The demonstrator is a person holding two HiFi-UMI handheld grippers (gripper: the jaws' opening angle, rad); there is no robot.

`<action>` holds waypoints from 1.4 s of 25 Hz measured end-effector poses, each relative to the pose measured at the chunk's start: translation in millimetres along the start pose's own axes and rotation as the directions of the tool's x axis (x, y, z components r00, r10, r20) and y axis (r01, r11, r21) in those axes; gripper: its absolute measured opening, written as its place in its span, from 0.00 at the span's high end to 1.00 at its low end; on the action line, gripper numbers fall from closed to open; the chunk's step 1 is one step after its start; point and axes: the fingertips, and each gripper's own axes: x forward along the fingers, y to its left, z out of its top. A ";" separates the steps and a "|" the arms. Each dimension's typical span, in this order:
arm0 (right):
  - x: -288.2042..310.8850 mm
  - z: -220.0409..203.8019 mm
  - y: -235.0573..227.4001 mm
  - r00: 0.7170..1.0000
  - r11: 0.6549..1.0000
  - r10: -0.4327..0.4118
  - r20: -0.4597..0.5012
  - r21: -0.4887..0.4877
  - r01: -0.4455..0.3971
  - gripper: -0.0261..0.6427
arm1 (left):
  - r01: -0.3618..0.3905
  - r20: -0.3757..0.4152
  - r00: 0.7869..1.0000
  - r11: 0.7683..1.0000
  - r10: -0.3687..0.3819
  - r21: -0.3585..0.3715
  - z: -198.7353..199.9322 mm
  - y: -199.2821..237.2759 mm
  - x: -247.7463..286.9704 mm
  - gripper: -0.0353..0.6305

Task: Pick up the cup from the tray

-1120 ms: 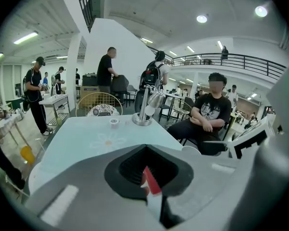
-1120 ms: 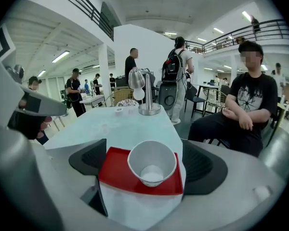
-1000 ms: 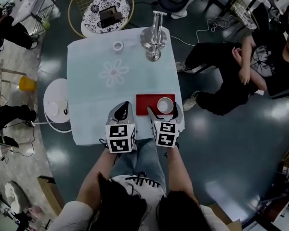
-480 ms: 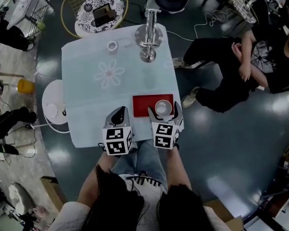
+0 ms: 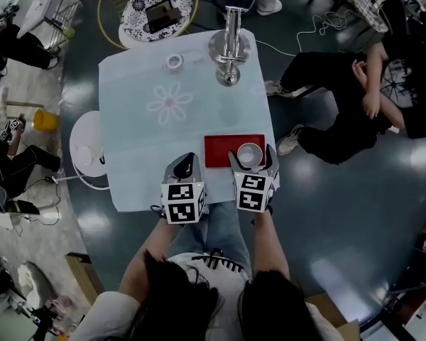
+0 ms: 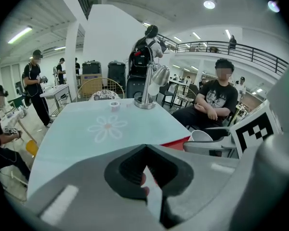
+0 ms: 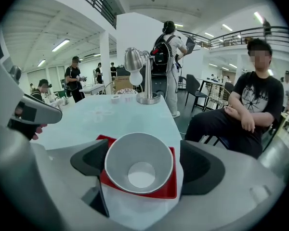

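**Right gripper around cup, no grip yet**

- Cup (image 7: 139,162): white, upright, mouth up, empty. It stands on the right end of the red tray (image 5: 220,151).
- Tray lies flat near the front right corner of the pale table (image 5: 142,148).
- Right gripper (image 5: 251,159): fingers wide, one on each side of the cup. The jaws have just been closing a little. The left pad is at the rim, and a gap shows at the right pad. The cup rests on the tray.
- Left gripper (image 5: 188,159): fingers together at the tips, nothing between them. It is over the table's front edge, left of the tray.
- Far end of table: metal lamp (image 5: 229,48) and small white ring (image 5: 174,62).
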 end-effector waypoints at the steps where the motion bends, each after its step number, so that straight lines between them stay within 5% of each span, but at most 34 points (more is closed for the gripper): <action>1: 0.5 -1.7 1.3 1.000 1.000 0.007 -0.010 -0.006 -0.007 0.26 | -0.003 -0.003 1.000 1.000 0.003 -0.003 -1.0 0.4 1.0 0.95; 4: 0.2 -5.1 5.2 1.000 1.000 0.016 -0.023 -0.015 -0.016 0.36 | -0.002 -0.004 1.000 1.000 0.002 -0.024 -0.3 0.6 1.6 0.95; 24: -5.3 51.7 24.7 0.995 0.995 0.100 0.028 -0.033 -0.099 0.37 | -0.001 0.044 0.999 0.993 0.006 -0.119 26.7 3.6 10.3 0.95; 35: 24.5 93.0 62.2 0.973 0.962 0.230 0.027 -0.160 -0.223 0.37 | -0.069 0.058 0.995 0.979 0.081 -0.194 43.5 19.7 16.7 0.95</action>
